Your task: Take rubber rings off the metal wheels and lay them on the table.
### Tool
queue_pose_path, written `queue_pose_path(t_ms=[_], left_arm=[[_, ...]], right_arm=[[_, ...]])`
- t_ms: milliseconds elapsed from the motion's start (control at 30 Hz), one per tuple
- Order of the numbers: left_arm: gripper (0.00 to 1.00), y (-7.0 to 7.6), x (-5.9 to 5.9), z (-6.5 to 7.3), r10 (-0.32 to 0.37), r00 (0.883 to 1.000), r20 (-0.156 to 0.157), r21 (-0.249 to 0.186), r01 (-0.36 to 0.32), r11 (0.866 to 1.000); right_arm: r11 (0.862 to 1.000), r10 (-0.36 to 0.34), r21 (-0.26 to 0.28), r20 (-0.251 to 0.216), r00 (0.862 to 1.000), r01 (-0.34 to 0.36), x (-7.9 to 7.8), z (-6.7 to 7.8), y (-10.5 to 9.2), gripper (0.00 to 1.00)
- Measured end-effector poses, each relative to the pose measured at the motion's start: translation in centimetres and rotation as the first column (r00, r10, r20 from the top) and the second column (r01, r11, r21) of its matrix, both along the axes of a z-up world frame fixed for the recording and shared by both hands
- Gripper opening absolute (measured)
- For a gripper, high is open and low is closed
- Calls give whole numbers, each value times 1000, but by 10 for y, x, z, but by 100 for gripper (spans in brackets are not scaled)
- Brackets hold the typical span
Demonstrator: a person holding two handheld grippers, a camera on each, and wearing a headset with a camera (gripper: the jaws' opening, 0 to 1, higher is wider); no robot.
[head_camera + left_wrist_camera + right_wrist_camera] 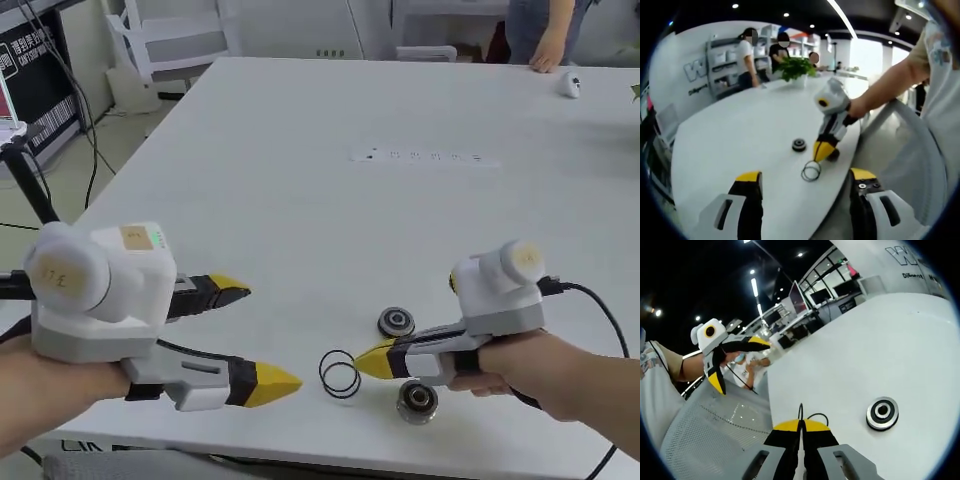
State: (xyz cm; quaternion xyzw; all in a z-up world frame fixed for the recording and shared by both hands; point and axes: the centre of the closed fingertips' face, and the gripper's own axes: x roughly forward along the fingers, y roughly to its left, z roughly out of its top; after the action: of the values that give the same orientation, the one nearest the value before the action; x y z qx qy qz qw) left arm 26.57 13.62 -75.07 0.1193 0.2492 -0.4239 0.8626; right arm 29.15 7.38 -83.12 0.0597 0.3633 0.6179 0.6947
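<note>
**Closing on the rings: right claw shut at the near edge of the bench**

The right claw (372, 361) had its two yellow-tipped jaws pressed together, with no gap between them in its own gripper view (801, 426). Its tip lay against the right edge of the rubber rings (340, 373), two thin black loops overlapping flat on the bench (300, 200). A thin black line rose from the seam of the jaws in the right gripper view. Whether a ring was actually nipped there could not be told.

Just beyond the claw sat the far wheel (396, 322), a small metal disc lying flat and apart from the rings. The near wheel (417, 400) lay on the near side, close under the gripper's body, by the bench edge. The right gripper view showed one wheel (882, 413) to the right of the jaws, and the rings (812, 416) just ahead of them.

To the left, well apart from the rings, the left claw (250, 335) hung over the near edge with its jaws wide apart and nothing between them. Its own view looked past those jaws to the rings (811, 171) and the right claw (822, 150).

Farther off, a white power strip (425, 156) lay mid-bench.
</note>
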Motion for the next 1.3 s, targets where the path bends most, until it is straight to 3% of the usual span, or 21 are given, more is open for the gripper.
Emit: queue_pose_path(t_ms=[633, 1000, 1300], left_arm=[[71, 8, 0, -3, 12, 1000, -10, 7, -12, 1000], [70, 7, -3, -6, 15, 1000, -20, 6, -15, 1000], [70, 6, -4, -7, 15, 999, -28, 8, -14, 1000]], right_arm=[[999, -27, -41, -16, 1000, 26, 5, -16, -3, 0], [997, -33, -66, 5, 999, 33, 7, -22, -4, 0], [996, -28, -80, 26, 999, 30, 7, -23, -5, 7]])
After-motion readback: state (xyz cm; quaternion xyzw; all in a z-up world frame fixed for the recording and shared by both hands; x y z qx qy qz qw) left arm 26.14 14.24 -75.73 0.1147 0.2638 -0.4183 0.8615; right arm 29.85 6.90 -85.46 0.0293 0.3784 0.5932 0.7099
